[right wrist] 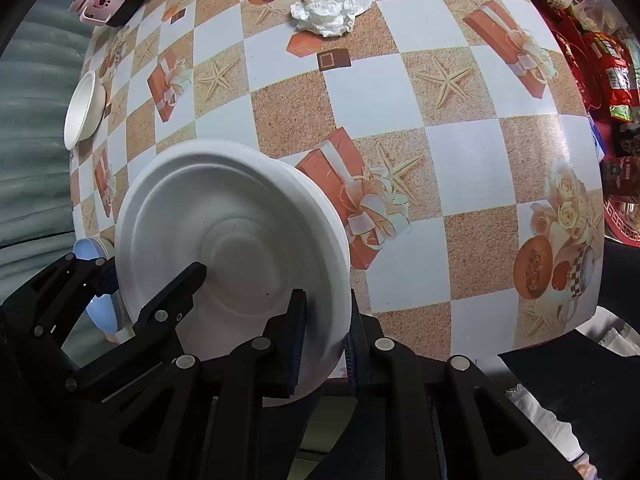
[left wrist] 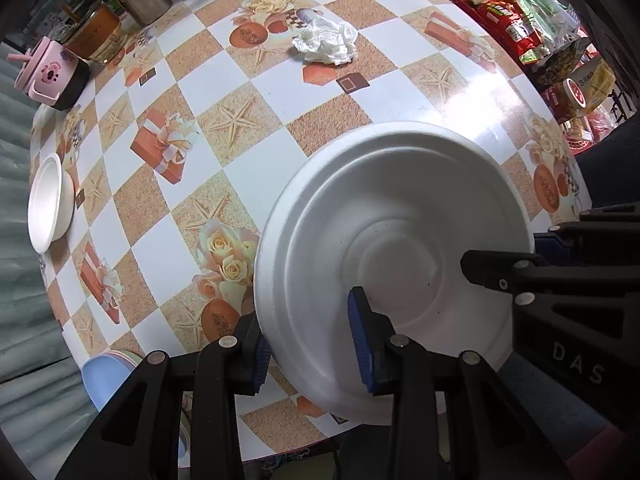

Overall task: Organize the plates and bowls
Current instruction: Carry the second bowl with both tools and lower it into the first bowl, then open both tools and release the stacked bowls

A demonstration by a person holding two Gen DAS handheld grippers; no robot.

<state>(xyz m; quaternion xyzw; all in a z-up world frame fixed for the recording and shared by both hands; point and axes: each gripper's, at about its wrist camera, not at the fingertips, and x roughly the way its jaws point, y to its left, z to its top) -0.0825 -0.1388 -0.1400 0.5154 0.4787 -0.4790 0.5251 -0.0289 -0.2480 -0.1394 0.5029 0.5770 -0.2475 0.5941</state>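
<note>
Left wrist view, from its left edge: a pink square lidded cup with a straw (left wrist: 48,70) stands at the far rim of the round table under a checked tablecloth printed with starfish, roses and gift boxes (left wrist: 248,160), with a brown jar (left wrist: 96,32) and a metal cup (left wrist: 144,0) behind it. Nearer along that rim sits a small white paper bowl (left wrist: 50,208), upright and well apart from everything else. At the near rim a pale blue bowl (left wrist: 105,380) shows partly behind the left gripper (left wrist: 310,342). That gripper's blue-padded fingers (left wrist: 362,340) are clamped over the left edge of a large white moulded-pulp plate (left wrist: 384,248), one finger outside the rim, the other on the plate's inner face. The plate hangs over the near edge of the table. A crumpled white tissue (left wrist: 326,42) lies toward the far middle of the cloth. At the plate's right side the right gripper (left wrist: 504,268) reaches in, its black finger lying over the plate's face. Red and green snack packets (left wrist: 520,28) are piled at the far right.

In the right wrist view, the same small bowl (right wrist: 84,110) sits at the left rim and the blue bowl (right wrist: 96,280) shows behind the left gripper (right wrist: 120,284). The plate (right wrist: 236,236) fills the lower left, and the right gripper (right wrist: 324,344) is clenched on its near right rim, one pad on each side. The tissue (right wrist: 328,10) lies at the top, and the snack packets (right wrist: 600,60) at the right.
</note>
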